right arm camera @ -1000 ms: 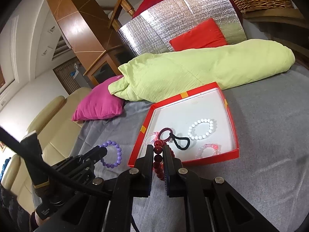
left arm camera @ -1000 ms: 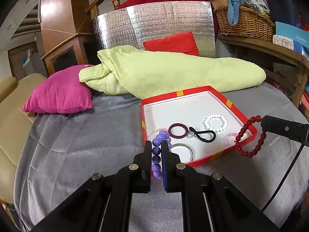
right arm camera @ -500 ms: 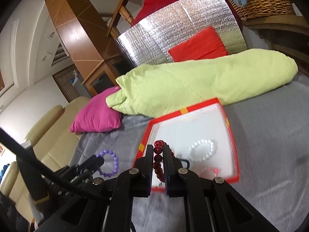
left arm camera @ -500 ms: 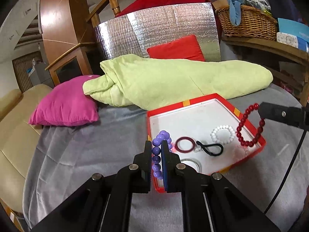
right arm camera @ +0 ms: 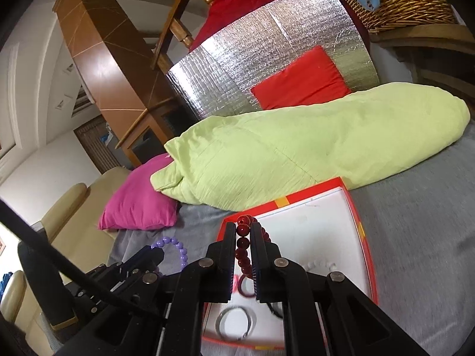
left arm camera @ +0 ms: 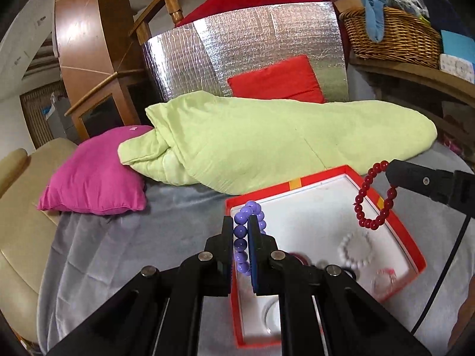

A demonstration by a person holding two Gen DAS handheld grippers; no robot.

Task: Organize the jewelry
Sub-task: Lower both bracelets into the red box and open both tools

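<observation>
My left gripper (left arm camera: pixel 240 222) is shut on a purple bead bracelet (left arm camera: pixel 241 231), held above the near left part of a red box with a white floor (left arm camera: pixel 323 175). In the right wrist view my right gripper (right arm camera: pixel 243 227) is shut on a dark red bead bracelet (right arm camera: pixel 242 244) over the same box (right arm camera: pixel 360 228). The red bracelet (left arm camera: pixel 372 200) hangs from the right gripper's fingers (left arm camera: pixel 415 179) over the box's right side. In the box lie a white bead bracelet (left arm camera: pixel 354 250), a silver ring (right arm camera: pixel 234 323) and other blurred pieces.
The box rests on a grey blanket (left arm camera: pixel 98 246). Behind it lies a rolled pale green quilt (left arm camera: pixel 267 142), with a magenta cushion (left arm camera: pixel 95 178) to its left and a red cushion (left arm camera: pixel 279 80) against a silver foil panel. A wicker basket (left arm camera: pixel 392 34) stands at the back right.
Both grippers have moved forward over the box and slightly up, each still holding its bracelet. The box's contents now sit lower in both views.
</observation>
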